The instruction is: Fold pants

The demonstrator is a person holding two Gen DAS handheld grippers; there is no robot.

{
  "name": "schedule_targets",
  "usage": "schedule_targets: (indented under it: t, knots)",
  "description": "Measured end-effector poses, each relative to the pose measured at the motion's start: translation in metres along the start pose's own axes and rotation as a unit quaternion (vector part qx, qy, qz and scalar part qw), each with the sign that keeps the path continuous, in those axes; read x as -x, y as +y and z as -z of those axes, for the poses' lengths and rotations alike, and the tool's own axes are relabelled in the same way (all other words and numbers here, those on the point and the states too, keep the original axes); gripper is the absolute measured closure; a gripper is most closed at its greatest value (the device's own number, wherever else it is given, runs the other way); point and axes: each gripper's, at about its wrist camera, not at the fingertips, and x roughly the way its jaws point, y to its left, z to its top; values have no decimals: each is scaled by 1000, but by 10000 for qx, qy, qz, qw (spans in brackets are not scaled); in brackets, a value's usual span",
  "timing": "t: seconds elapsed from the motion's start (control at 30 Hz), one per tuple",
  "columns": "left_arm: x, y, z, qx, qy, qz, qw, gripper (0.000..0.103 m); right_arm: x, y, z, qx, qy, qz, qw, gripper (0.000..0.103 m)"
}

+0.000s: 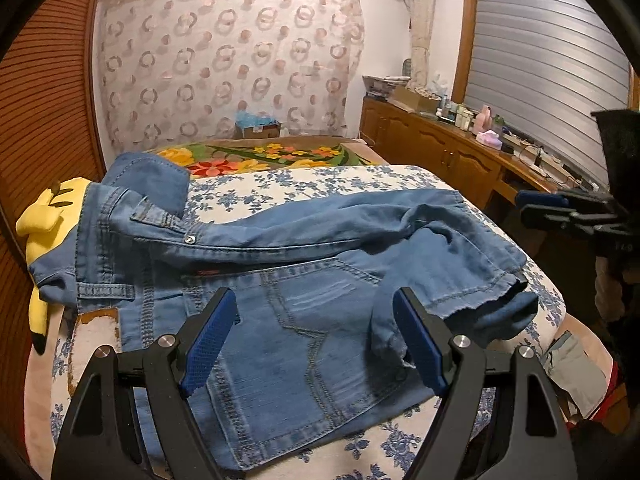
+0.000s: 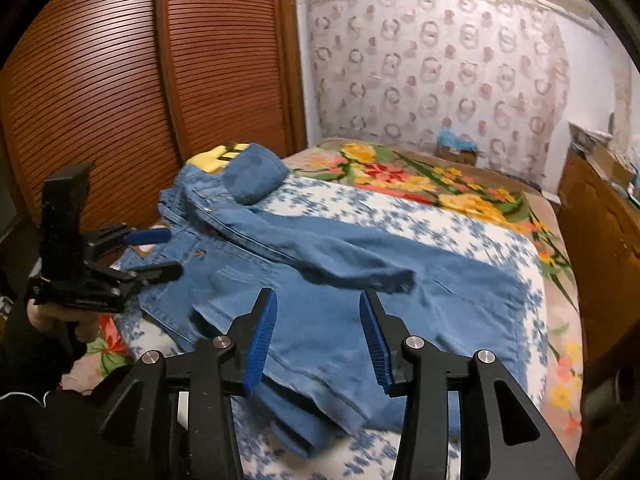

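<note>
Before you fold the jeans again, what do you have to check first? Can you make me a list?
1. Left tool open and holding nothing: ok, its blue pads stand apart above the denim.
2. Right tool let go of the jeans: ok, pads apart, no cloth pinched.
3. Jeans lying flat: not ok, one leg is bunched across the seat and the waistband curls up.
4. Jeans fully on the bed: cannot tell, the left part lies over the yellow plush toy.
5. Hem within reach of the right tool: ok, it lies just under it.

Home bedroom: bed with floral covers, louvred wardrobe, cluttered sideboard.
</note>
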Motion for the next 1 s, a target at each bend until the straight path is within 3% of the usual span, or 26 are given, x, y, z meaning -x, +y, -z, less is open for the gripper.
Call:
schedule_targets:
  t: [0.1, 0.43, 0.7, 0.9, 0.97, 1.0]
  knots:
    - [0, -7, 1, -39, 20, 114, 9999, 22, -12, -5, 7, -159, 140, 169, 9996, 57]
    - [-19, -42, 13, -351, 317, 526, 9975, 22, -41, -6, 18, -737, 467, 133, 9961, 56]
    - [-42, -49, 18, -513, 613, 495, 9956, 22, -54, -20, 20, -998, 645, 161, 9928, 55]
    - [-52, -53, 17, -634, 716, 575, 9938, 61, -62, -34, 33, -1297, 771, -75, 9885, 55]
    - [-52, -56, 17, -673, 699, 612, 9934, 78, -63, -37, 34, -1400, 749, -212, 9871, 55]
    - [-51, -56, 16, -668, 669, 615, 9936, 81, -64, -39, 33, -1421, 734, -291, 9867, 56]
